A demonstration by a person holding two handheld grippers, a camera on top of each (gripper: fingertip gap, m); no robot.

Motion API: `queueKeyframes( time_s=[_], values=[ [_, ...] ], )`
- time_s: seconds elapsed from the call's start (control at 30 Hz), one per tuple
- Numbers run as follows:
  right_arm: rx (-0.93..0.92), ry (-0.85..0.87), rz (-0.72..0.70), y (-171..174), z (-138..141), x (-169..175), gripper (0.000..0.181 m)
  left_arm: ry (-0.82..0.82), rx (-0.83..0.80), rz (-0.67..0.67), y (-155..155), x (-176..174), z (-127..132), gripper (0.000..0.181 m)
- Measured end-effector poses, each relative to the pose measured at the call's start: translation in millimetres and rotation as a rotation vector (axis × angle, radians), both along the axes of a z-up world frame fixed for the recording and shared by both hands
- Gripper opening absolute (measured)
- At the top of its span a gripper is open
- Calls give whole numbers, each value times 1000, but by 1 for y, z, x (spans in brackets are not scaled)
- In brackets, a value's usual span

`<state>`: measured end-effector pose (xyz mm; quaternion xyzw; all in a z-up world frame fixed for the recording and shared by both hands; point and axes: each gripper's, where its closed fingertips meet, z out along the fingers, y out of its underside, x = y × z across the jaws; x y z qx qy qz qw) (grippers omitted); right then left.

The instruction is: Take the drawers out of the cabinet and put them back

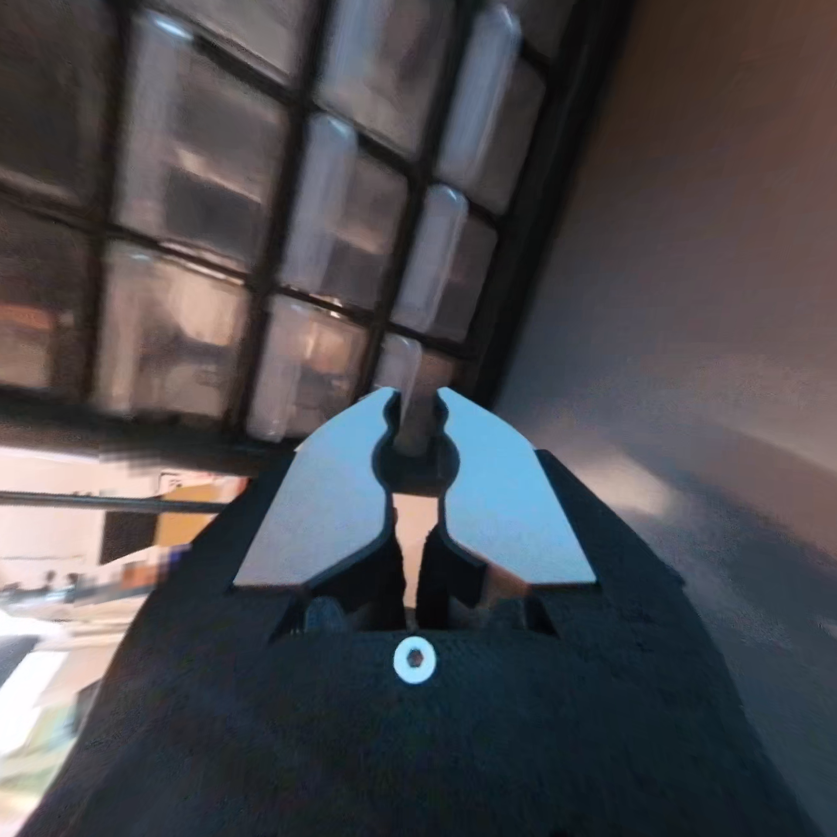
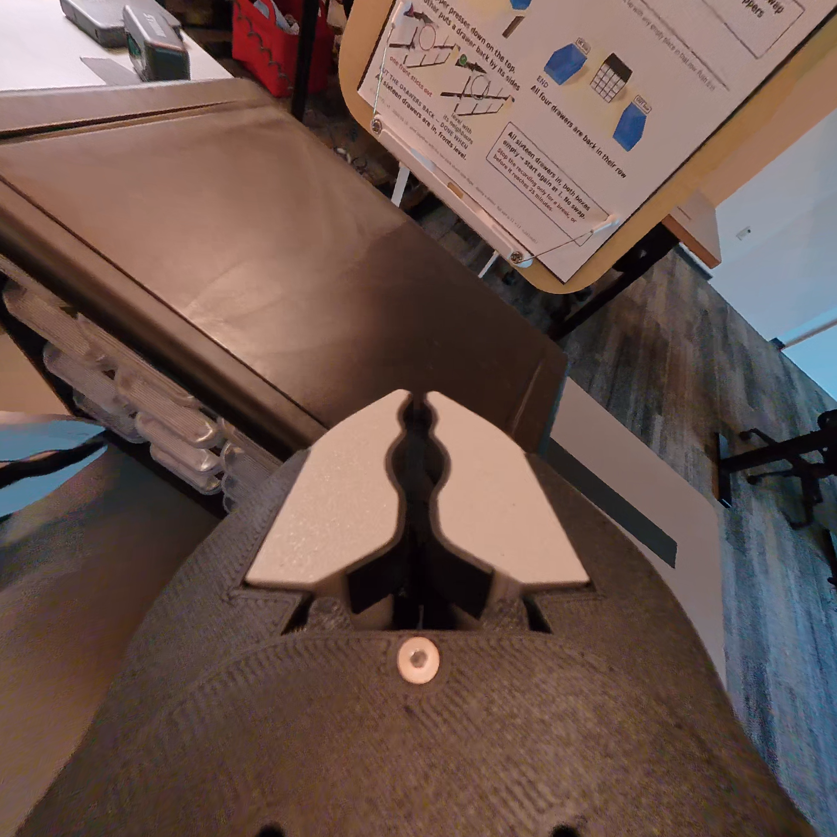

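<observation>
The cabinet [image 1: 296, 104] is a dark frame holding several clear plastic drawers [image 1: 190, 181], blurred and tilted in the left wrist view. My left gripper [image 1: 417, 398] is shut on the clear handle [image 1: 403, 362] of the drawer at the cabinet's corner, next to the tabletop. In the right wrist view the cabinet's dark top [image 2: 271, 253] fills the middle, with ribbed clear drawer handles [image 2: 172, 435] along its front at left. My right gripper [image 2: 419, 401] is shut and empty, its tips at the top panel near a corner.
A board with a printed instruction sheet [image 2: 543, 113] leans behind the cabinet. A red bag [image 2: 271, 40] and grey devices [image 2: 154, 45] lie farther back. The white table edge [image 2: 634, 475] drops to a grey floor [image 2: 702, 385] with a black chair base [image 2: 792, 462].
</observation>
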<state>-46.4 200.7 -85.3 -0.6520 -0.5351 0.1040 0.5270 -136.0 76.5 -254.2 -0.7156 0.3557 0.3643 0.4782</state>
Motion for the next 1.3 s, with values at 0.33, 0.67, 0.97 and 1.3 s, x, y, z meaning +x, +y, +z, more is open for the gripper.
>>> queueKeyframes(
  time_s=[0.33, 0.67, 0.97, 1.3],
  values=[
    [-203, 489, -59, -27, -11, 74, 35, -558, 587, 17, -26, -27, 104, 30],
    [-249, 260, -200, 7, -114, 73, 18, -708, 420, 121, -6, -41, 60, 21],
    [-165, 314, -228, 39, -115, 50, 18, -680, 426, 167, 17, -60, 58, 21],
    [-144, 290, -247, 68, -115, 12, 19, -741, 429, 290, 60, -108, 57, 18]
  ],
)
